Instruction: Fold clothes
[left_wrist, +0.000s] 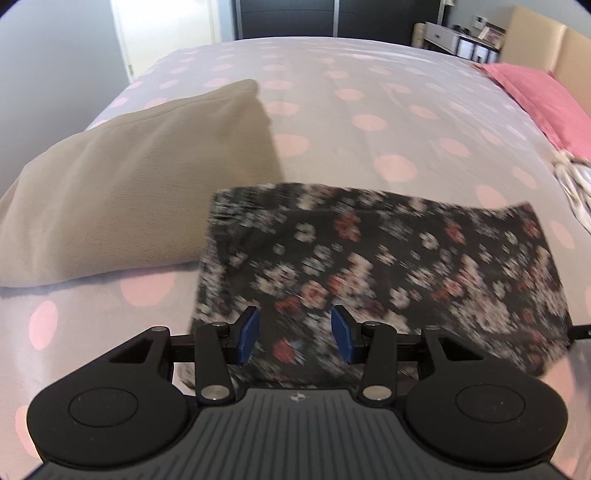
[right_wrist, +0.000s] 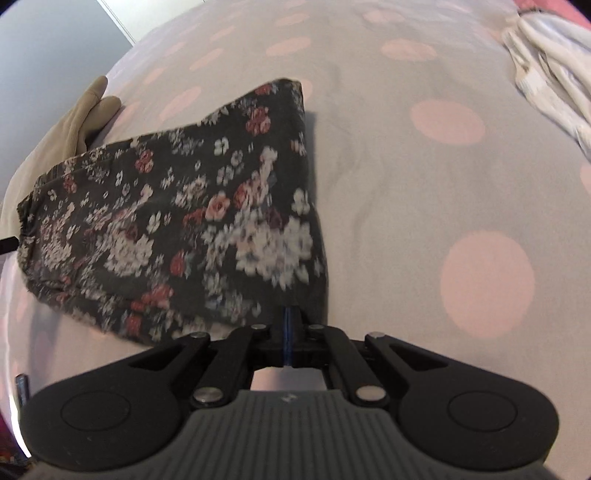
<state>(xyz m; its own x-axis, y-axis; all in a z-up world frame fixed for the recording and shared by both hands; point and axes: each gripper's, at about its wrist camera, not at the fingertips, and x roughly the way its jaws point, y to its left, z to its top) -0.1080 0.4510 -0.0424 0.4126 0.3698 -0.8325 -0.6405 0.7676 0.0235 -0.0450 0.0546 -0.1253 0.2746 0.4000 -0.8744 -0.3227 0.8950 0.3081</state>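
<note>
A dark floral garment (left_wrist: 388, 269) lies folded on the polka-dot bed; it also shows in the right wrist view (right_wrist: 177, 221). My left gripper (left_wrist: 295, 334) is open, its blue pads (left_wrist: 248, 334) spread just above the garment's near edge, holding nothing. My right gripper (right_wrist: 288, 332) is shut on the garment's near right corner, with the cloth hanging over the fingertips. The left view is motion-blurred.
A beige folded garment (left_wrist: 140, 184) lies left of the floral one, also visible in the right wrist view (right_wrist: 74, 122). A pink pillow (left_wrist: 543, 99) and a white crumpled cloth (right_wrist: 554, 74) lie at the right. The bedspread (right_wrist: 424, 184) spreads beyond.
</note>
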